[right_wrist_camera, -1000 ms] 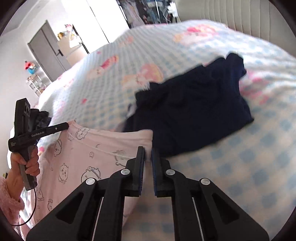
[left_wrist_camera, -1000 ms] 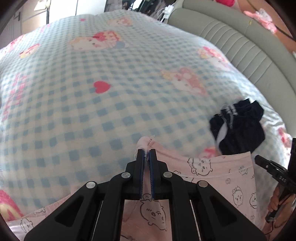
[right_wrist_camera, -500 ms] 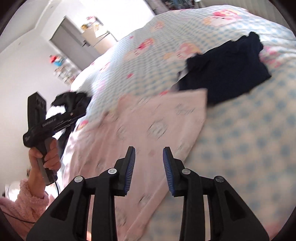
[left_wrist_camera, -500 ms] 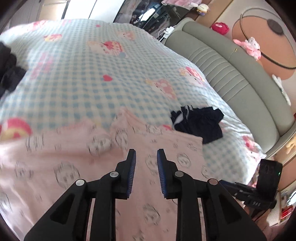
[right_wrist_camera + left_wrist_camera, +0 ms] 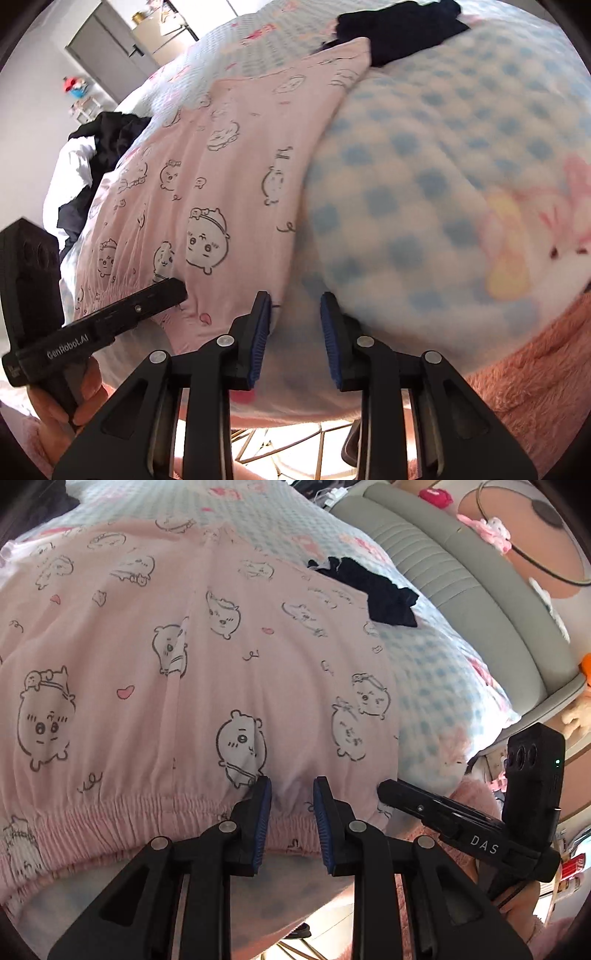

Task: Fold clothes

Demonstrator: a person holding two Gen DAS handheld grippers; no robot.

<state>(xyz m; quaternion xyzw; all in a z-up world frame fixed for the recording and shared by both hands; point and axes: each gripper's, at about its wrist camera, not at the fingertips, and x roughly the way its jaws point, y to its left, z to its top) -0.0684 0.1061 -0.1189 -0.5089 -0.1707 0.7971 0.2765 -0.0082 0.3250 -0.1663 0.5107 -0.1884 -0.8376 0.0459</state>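
over the checked bed (image 5: 436,672), both grippers tilt down at the pink pyjamas (image 5: 207,686), left fingers (image 5: 263,812) apart, right fingers (image 5: 260,325) closing, empty.

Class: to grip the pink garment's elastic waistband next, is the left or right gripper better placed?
Left. The left gripper sits over the waistband; the right gripper, closing, is mostly over bedspread.

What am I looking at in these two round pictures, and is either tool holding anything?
Each picture comes from a camera on a hand-held two-finger tool, looking along its fingers. One shows the left gripper over the elastic waistband of pink cartoon-print pyjama bottoms, spread on a blue checked blanket. The other shows the right gripper at the pyjamas' side edge, jaws closing a little. Neither holds anything. A dark garment lies beyond the pyjamas.
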